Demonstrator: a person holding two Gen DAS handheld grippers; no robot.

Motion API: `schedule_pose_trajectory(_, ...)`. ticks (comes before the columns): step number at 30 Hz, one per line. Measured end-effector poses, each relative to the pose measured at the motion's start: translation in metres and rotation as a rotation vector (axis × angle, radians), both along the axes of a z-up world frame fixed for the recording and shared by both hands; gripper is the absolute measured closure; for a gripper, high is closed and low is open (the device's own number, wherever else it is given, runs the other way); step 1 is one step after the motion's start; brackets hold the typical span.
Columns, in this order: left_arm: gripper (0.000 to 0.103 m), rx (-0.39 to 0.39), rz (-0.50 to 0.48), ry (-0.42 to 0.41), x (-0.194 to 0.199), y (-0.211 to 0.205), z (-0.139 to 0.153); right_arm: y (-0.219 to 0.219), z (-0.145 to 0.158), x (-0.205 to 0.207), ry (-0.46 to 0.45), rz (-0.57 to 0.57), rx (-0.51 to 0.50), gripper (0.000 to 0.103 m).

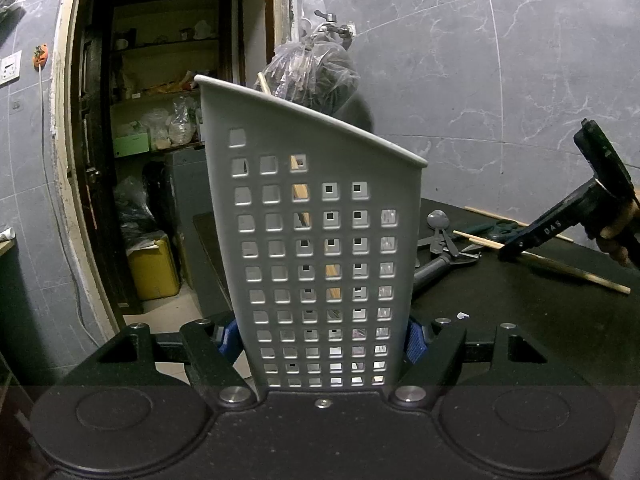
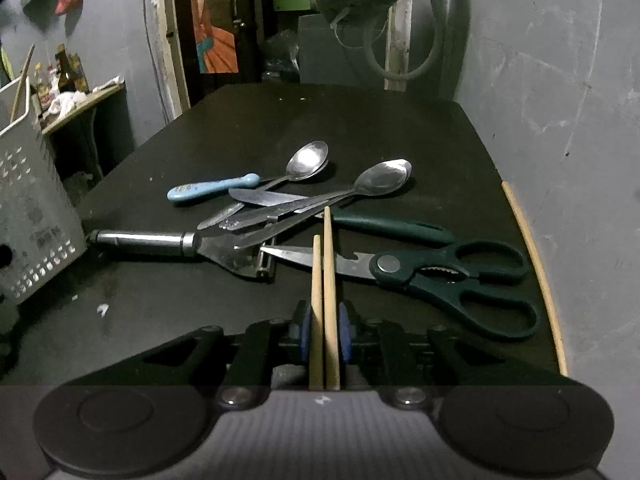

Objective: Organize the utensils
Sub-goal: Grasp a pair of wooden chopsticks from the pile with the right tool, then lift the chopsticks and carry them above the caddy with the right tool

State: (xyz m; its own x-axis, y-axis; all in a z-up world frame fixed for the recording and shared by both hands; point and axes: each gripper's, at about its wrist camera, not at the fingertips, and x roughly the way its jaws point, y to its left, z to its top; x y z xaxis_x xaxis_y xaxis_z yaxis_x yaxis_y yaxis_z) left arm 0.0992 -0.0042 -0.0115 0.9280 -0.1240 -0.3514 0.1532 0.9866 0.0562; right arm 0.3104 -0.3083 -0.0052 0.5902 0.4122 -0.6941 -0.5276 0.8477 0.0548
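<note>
While the white perforated holder (image 1: 320,240) stands upright at the counter's (image 2: 360,128) edge, pinched at its base by the left tongs (image 1: 320,344), little looks sorted yet: one chopstick (perhaps more) shows through its holes. The right tongs (image 2: 325,328) are clamped on a pair of chopsticks (image 2: 324,280), tips toward twelve o'clock. Two spoons (image 2: 308,160), knives, a peeler (image 2: 180,242), scissors (image 2: 448,276) and another chopstick (image 2: 536,264) at three o'clock remain loose.

The right gripper (image 1: 538,236) bears pale characters, seemingly "DA5" (small, tilted); nothing else is legible.
</note>
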Motion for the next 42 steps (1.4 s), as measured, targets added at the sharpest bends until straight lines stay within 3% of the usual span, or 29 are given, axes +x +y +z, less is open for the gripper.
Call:
schedule_pose_trajectory(2,0.027,0.001,0.001,0.001,0.000,0.000,0.000,-0.001,-0.001,0.004,0.003,0.006,0.019,0.067)
schedule_pose_trajectory(6,0.027,0.005,0.004,0.001,0.000,-0.001,0.000,-0.001,-0.001,0.011,0.005,0.010,0.040,0.064)
schedule_pose_trajectory(7,0.027,0.005,0.004,0.001,0.000,-0.001,0.000,0.000,-0.001,0.012,0.003,0.009,0.040,0.067)
schedule_pose_trajectory(9,0.027,0.004,0.005,0.001,0.000,-0.001,0.000,0.003,-0.002,0.012,-0.014,-0.005,0.012,0.090)
schedule_pose_trajectory(18,0.027,0.005,0.005,0.001,0.000,-0.001,0.001,0.016,0.001,0.006,-0.031,-0.056,-0.041,0.090)
schedule_pose_trajectory(23,0.027,0.005,0.005,0.001,0.000,-0.001,0.001,0.013,0.004,-0.001,-0.050,-0.057,-0.005,0.090)
schedule_pose_trajectory(29,0.027,0.006,0.006,0.001,0.000,-0.001,0.001,0.002,0.024,-0.019,-0.139,-0.078,0.080,0.090)
schedule_pose_trajectory(42,0.027,0.012,0.013,0.003,-0.001,0.000,0.002,-0.005,0.065,-0.059,-0.426,-0.110,0.269,0.090)
